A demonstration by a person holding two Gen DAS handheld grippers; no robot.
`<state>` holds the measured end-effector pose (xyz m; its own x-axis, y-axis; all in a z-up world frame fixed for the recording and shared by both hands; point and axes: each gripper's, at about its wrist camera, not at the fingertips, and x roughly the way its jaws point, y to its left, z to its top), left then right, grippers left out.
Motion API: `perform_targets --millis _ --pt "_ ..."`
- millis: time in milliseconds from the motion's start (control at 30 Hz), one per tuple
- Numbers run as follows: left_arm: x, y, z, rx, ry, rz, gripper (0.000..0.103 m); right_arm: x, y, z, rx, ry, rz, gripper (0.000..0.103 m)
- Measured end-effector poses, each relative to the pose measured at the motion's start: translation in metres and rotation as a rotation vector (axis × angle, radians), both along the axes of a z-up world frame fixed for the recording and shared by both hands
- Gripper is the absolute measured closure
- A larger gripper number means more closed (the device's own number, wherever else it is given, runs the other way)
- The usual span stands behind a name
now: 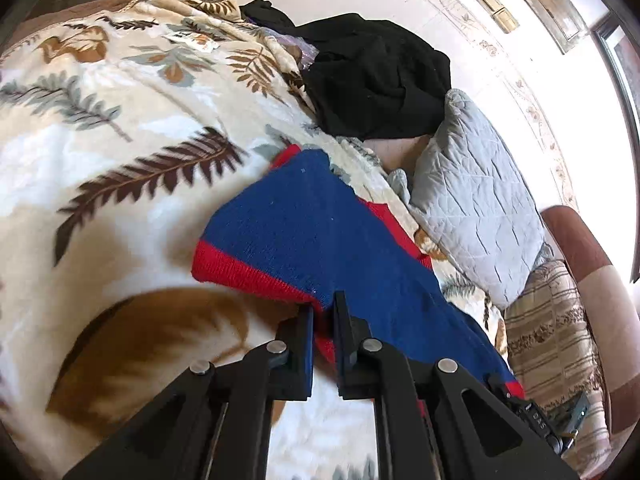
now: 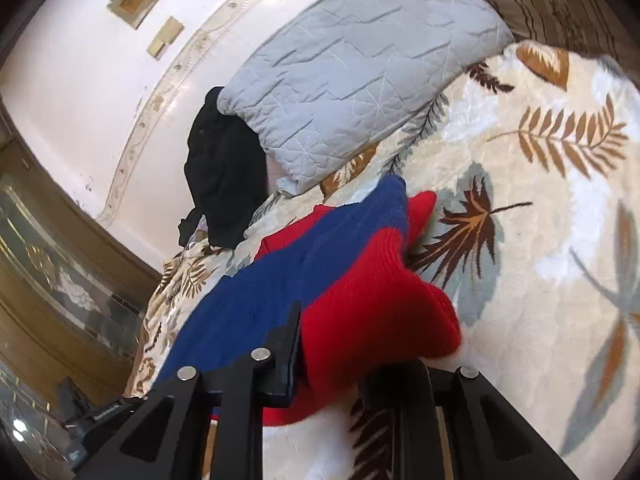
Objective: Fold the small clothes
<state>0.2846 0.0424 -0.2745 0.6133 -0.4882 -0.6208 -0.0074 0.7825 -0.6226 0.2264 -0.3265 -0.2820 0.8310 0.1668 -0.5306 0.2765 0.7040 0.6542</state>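
Sweater [image 1: 304, 232], small, knitted, blue body with red trim: it lies spread on the leaf-print blanket [image 1: 132, 128] that covers the bed, its near edge lifted off the surface by your two tools. Left gripper [image 1: 325, 320]: pressed together on the blue fabric just beside the red ribbed hem, with only a thin layer of knit between its pads. Right gripper [image 2: 344, 344]: pinching a thick bunch of the red ribbed part; the left finger [image 2: 290, 344] shows plainly against the cloth, while the other is buried under the red fold, so you see the grip mainly by how the knit gathers there. You hold one edge at two points, apparently so that it stays stretched between your hands and can be carried over the rest as a straight fold; the far end lies on the blanket as an anchor. Nearby items: a grey quilted pillow [image 2: 352, 80] just beyond the sweater, and a black garment [image 1: 372, 76] heaped beside the pillow, well clear of the fold. Judged stage: start of the first fold, edge raised but not yet laid over. Caution: the thick red bunch on your right may slip or drag unevenly against the thin pinch on your left.
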Motion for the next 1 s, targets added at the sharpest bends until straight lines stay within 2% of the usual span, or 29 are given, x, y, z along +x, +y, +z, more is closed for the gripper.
perform_targets --millis 167,267,300,367,433,500,567,633,667,700,767,800,867,933,1000 --pt "-0.029 0.000 -0.005 0.057 0.014 -0.024 0.095 -0.019 0.004 0.001 -0.027 0.017 0.016 0.080" --pt "-0.035 0.003 -0.022 0.076 0.083 -0.036 0.094 -0.028 0.006 -0.009 -0.029 0.044 0.027 0.080" --pt "-0.035 0.008 -0.029 0.061 0.125 -0.027 0.095 -0.029 0.005 -0.013 -0.019 0.064 0.036 0.080" --pt "-0.039 0.016 -0.030 0.053 0.159 -0.017 0.095 -0.033 -0.001 -0.029 0.031 0.161 0.033 0.077" --pt "-0.046 0.024 -0.018 0.067 0.172 -0.003 0.095 -0.040 -0.009 -0.036 0.086 0.244 0.030 0.077" --pt "-0.056 0.031 0.000 0.090 0.113 0.008 0.095 -0.053 -0.017 -0.034 0.142 0.266 0.026 0.077" --pt "-0.064 0.033 0.018 0.160 0.035 0.039 0.094 -0.068 -0.022 -0.023 0.169 0.266 0.037 0.077" --pt "-0.066 0.030 0.038 0.248 -0.066 0.070 0.091 -0.077 -0.023 -0.010 0.156 0.243 0.056 0.077" --pt "-0.065 0.027 0.040 0.274 -0.089 0.076 0.083 -0.077 -0.022 -0.003 0.141 0.230 0.063 0.077" --pt "-0.062 0.022 0.042 0.312 -0.110 0.075 0.065 -0.075 -0.020 0.004 0.129 0.215 0.071 0.077" --pt "-0.051 0.009 0.036 0.365 -0.112 0.058 0.036 -0.059 -0.013 0.017 0.109 0.167 0.111 0.077" --pt "-0.047 0.005 0.032 0.380 -0.112 0.053 0.036 -0.049 -0.008 0.021 0.081 0.157 0.122 0.077" --pt "-0.032 -0.011 0.014 0.462 -0.061 0.003 0.035 -0.027 0.000 0.024 0.034 0.145 0.133 0.077" --pt "-0.018 -0.022 -0.005 0.488 0.011 -0.057 0.035 -0.002 0.004 0.019 0.030 0.153 0.142 0.077" --pt "-0.013 -0.026 -0.018 0.531 0.020 -0.056 0.034 0.015 0.006 0.012 0.020 0.159 0.136 0.077"
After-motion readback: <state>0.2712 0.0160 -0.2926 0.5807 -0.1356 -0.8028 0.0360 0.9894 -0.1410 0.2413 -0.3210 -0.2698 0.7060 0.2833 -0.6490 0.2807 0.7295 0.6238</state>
